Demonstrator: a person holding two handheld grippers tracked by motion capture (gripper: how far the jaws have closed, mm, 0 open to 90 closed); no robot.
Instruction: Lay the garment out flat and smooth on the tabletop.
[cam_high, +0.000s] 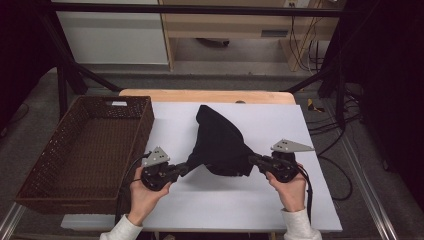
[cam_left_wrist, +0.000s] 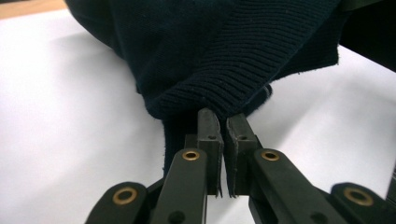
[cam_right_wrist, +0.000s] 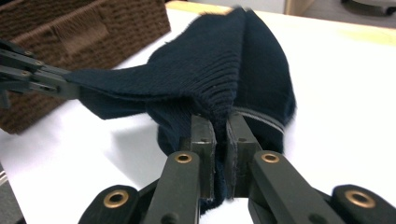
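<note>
The dark navy knit garment (cam_high: 220, 142) looks soft, light and limp: it sags between its two held points and drapes into folds, so it should take whatever shape the grip gives it. The knit is not slippery, and the ribbed hem (cam_left_wrist: 243, 79) is thicker and firmer than the plain body, which makes it the sensible place to hold. Pinching a doubled edge of the rib, as is done now, should keep the cloth from sliding out; a single thin layer might stretch or creep.

The left claw (cam_high: 186, 168) is clamped on the garment's corner at about 8 o'clock of the cloth; the left gripper view shows its pads pressed together with ribbed fabric between them. The right claw (cam_high: 253, 160) is likewise clamped on the hem at about 4 o'clock, with knit bunched between its jaws in the right gripper view.

The garment sits in the middle of the white worktop (cam_high: 310, 210), its near edge lifted and stretched between the two claws while its far end, at 12 o'clock, rests on the surface in a rounded peak. It is a very dark blue, nearly black from above, fine-knit with a band of vertical ribbing; a thin pale stripe (cam_right_wrist: 261, 116) shows on an inner fold.

A brown woven basket (cam_high: 55, 170) stands at 9 o'clock of the garment, just beside the worktop's white sheet.
</note>
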